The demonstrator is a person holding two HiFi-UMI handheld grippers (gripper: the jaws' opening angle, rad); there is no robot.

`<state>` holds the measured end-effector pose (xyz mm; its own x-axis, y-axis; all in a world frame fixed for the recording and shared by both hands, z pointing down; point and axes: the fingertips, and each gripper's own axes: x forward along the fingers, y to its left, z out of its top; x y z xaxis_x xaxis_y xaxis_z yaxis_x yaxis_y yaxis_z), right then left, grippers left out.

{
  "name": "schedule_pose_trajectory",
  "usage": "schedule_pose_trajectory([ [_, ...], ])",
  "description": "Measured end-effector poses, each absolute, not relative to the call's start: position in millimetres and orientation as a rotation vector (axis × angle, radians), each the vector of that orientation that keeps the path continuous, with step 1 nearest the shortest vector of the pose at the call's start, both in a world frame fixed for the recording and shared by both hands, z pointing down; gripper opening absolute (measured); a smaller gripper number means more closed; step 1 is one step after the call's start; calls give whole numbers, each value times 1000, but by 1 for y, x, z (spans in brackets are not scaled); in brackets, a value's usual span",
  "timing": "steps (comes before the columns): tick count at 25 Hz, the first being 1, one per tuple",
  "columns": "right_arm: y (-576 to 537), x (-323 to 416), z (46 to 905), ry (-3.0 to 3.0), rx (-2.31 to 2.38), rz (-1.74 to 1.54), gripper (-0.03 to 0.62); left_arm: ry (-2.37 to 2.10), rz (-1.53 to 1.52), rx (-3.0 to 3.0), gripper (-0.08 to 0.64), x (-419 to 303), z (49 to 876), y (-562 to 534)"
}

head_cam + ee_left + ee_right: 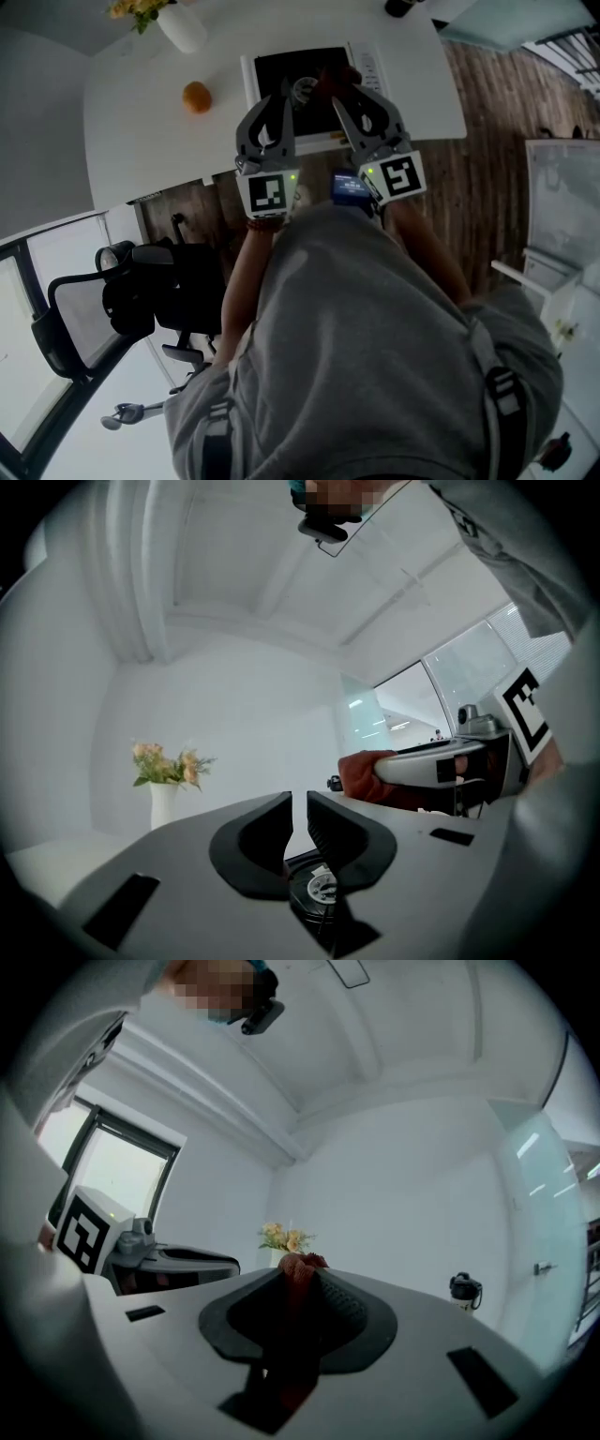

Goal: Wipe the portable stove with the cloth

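The portable stove (309, 64), a black top in a white frame, lies on the white table (141, 112) in the head view. Both grippers are held level above its near edge. My right gripper (342, 89) is shut on a red-brown cloth (335, 79); in the right gripper view the cloth (298, 1283) bunches up between the jaws (300, 1269) and hangs below them. My left gripper (284, 97) is just left of it. Its jaws (296, 803) stand almost together with nothing between them. The stove's burner (319, 888) shows beneath them, and the cloth (361, 772) shows to the right.
An orange (197, 97) lies on the table left of the stove. A white vase with flowers (180, 23) stands at the far left. A dark bottle (464, 1290) sits at the far right. A black office chair (112, 300) stands on the floor at the left.
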<state>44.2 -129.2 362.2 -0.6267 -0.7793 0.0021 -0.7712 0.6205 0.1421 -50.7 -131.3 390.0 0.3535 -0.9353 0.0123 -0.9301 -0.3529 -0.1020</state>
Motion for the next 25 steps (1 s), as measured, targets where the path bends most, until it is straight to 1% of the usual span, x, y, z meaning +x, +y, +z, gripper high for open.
schedule_pose_trajectory([
  [5, -130, 51, 367, -2701, 1419, -198, 106, 1762, -108, -2469, 64, -51, 386, -137],
  [15, -113, 38, 376, -2706, 1326, -196, 100, 1795, -134, -2467, 61, -56, 399, -126],
  [25, -101, 45, 384, -2695, 1316, -163, 98, 1773, -173, -2485, 58, -52, 412, -107],
])
